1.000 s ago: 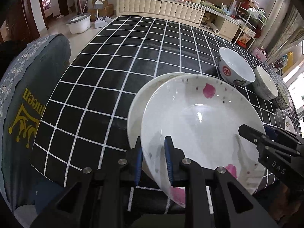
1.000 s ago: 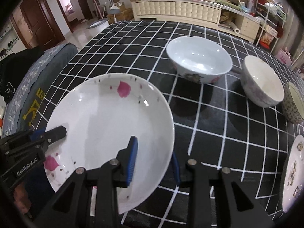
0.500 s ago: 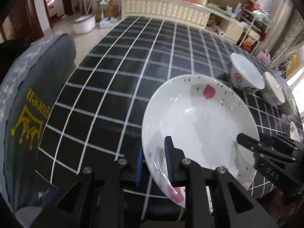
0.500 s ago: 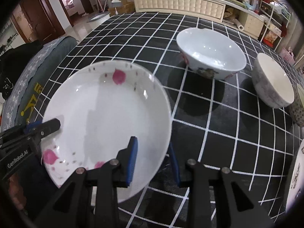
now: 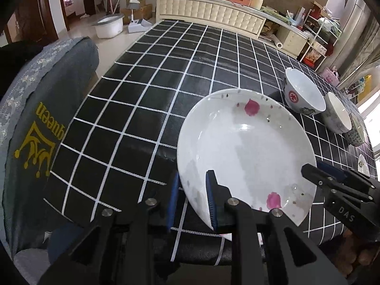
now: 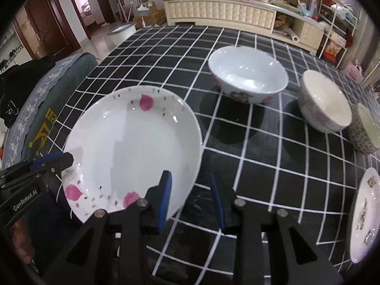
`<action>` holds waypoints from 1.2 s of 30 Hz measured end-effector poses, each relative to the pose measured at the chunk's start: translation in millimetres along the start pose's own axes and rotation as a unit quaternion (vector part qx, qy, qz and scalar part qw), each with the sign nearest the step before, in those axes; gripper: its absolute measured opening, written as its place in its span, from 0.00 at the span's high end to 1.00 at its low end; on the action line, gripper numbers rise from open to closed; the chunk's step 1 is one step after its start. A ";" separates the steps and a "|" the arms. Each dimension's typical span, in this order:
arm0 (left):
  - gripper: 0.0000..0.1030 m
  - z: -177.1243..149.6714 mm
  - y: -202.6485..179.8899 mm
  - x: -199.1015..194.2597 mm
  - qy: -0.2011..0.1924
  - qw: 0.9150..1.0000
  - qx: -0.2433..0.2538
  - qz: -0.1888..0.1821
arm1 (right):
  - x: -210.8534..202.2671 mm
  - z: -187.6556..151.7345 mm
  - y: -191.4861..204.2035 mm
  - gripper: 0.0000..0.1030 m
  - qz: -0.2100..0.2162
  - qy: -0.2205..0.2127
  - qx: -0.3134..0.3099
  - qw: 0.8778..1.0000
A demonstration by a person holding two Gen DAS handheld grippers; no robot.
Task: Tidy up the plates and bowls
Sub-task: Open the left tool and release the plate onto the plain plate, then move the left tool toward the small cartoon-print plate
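White porcelain with pink petals, the plate [image 5: 242, 156] hangs tilted over the near edge of the checked table [image 5: 166, 76], pinched at its near rim by the left gripper [image 5: 192, 197], whose blue pads sit narrowly apart on either side of the rim. The right gripper [image 6: 190, 201] straddles the plate's right rim with wider jaws; whether its pads press the rim I cannot tell. To set the plate down well, I would keep the rim level between both grips, lower it flat and release only once it rests, well clear of the large bowl [image 6: 248, 78] and the two smaller bowls beyond. A second ago another plate showed beneath this one; now only cloth lies under it, and the plate has shifted right.
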State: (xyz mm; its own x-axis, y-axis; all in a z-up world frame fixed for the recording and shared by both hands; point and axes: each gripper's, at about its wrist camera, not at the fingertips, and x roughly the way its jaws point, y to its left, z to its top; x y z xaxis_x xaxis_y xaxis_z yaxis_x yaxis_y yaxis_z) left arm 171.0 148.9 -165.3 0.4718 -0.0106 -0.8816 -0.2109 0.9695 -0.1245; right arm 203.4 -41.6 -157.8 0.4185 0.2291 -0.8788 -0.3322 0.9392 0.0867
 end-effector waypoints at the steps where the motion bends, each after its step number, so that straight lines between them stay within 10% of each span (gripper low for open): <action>1: 0.81 -0.5 -1.5 -4.3 -0.005 1.000 0.001 0.001 | -4.2 -1.0 -1.1 0.63 -0.001 -0.003 0.001 1.000; 16: 0.61 -9.5 -70.1 -82.2 -0.101 0.992 0.075 -0.025 | -87.1 -17.3 -28.7 0.63 -0.086 -0.110 0.032 0.990; 36: 0.61 -31.9 -186.0 -121.1 -0.138 0.974 0.160 -0.078 | -168.7 -64.9 -117.6 0.20 -0.092 -0.166 0.115 0.975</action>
State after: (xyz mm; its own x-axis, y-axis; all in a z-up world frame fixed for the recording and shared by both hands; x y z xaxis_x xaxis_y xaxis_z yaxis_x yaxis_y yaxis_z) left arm 125.8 -37.9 -50.0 0.6978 -0.1399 -0.7025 0.1385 0.9886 -0.0593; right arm 117.1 -207.2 -50.2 0.7171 0.0851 -0.6918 -0.0425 0.9960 0.0785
